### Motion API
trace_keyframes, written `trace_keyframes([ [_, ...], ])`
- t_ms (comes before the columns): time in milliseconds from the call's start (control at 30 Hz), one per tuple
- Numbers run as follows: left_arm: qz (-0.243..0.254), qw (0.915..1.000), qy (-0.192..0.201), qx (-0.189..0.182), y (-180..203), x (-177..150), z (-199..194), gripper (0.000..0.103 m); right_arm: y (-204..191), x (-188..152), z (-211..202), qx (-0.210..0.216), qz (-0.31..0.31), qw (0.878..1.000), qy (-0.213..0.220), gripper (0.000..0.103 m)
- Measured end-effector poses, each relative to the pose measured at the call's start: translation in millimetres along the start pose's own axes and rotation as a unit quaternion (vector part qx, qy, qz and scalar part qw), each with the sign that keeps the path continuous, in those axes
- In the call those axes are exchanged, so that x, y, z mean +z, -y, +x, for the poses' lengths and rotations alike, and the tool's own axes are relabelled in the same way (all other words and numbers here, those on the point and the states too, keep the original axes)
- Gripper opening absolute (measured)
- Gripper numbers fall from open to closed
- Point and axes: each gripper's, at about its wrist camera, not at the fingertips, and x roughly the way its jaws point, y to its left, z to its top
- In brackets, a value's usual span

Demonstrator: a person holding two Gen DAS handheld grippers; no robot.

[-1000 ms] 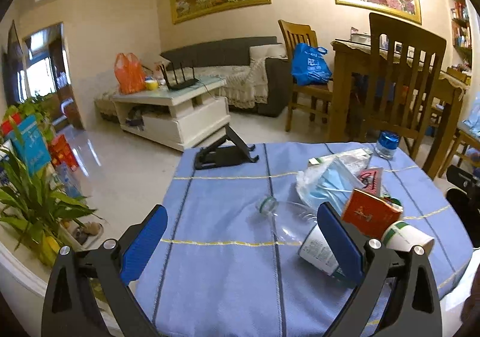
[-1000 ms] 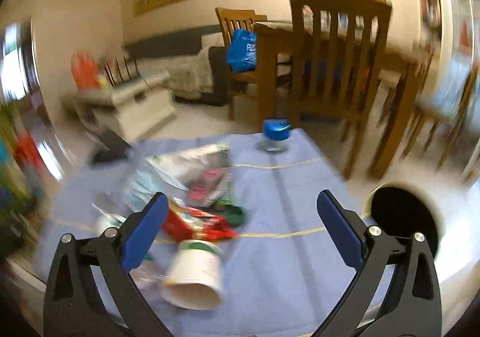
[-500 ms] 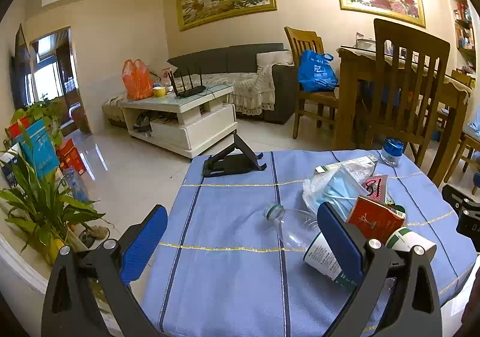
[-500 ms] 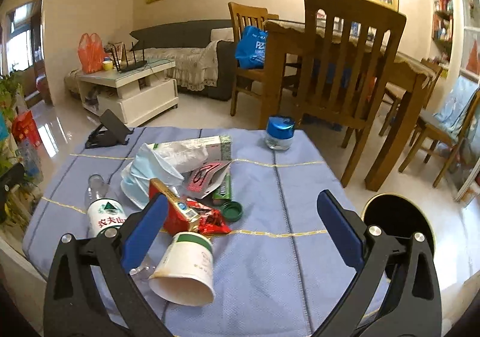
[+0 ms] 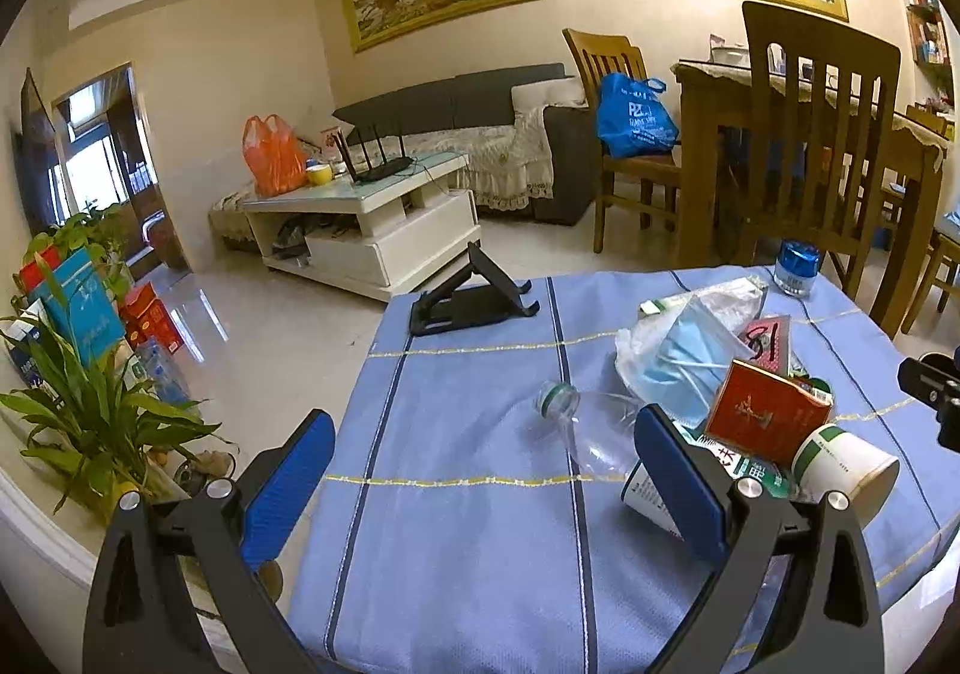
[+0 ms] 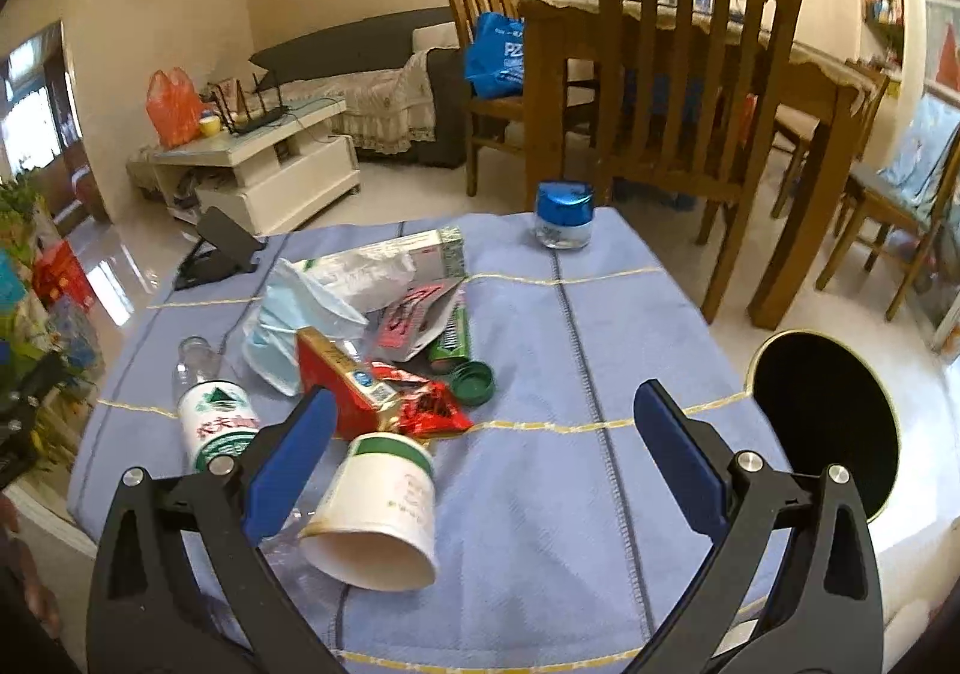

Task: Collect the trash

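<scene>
Right wrist: paper cup (image 6: pixel 378 506) nearer; right gripper (image 6: pixel 486 470) wide.

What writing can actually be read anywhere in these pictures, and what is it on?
"PZ": blue shopping bag on the chair; the smaller lines under it are unreadable.
"农夫山": label of the plastic bottle, cut off by the claw.
Red carton, paper cup, wrappers: print too small to read.

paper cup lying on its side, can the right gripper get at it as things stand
Probably yes: the paper cup lies just ahead of the open right gripper, toward its left finger, with nothing on top; only the plastic bottle crowds it.
</scene>
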Motion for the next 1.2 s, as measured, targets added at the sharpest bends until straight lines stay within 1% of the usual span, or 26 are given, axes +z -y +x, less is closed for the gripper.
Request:
trace_keyframes([
  [200, -0.009, 0.9998, -0.014, -0.008, -7, 0, 5, 0.097, -3, 1, -5, 0.000, -0.015, 1.000, -0.001, 0.098],
  [300, -0.010, 0.9999, -0.013, -0.004, -10, 0, 4, 0.097, -6, 2, -11, 0.012, -0.020, 1.000, 0.005, 0.098],
  [400, -0.009, 0.9999, -0.010, -0.001, -5, 0, 3, 0.097, -10, 2, -14, 0.010, -0.033, 0.999, 0.011, 0.098],
  [467, -0.006, 0.9999, -0.009, 0.001, -6, -1, 3, 0.097, -11, 2, -16, 0.005, -0.033, 0.999, 0.013, 0.098],
  [867, -0.006, 0.9999, -0.010, 0.001, -3, 1, 4, 0.097, -6, 1, -20, 0.007, -0.030, 0.999, 0.017, 0.098],
  [1200, -0.006, 0.9999, -0.012, 0.000, -4, 1, 4, 0.097, -5, 1, -21, 0.016, -0.029, 0.999, 0.017, 0.098],
])
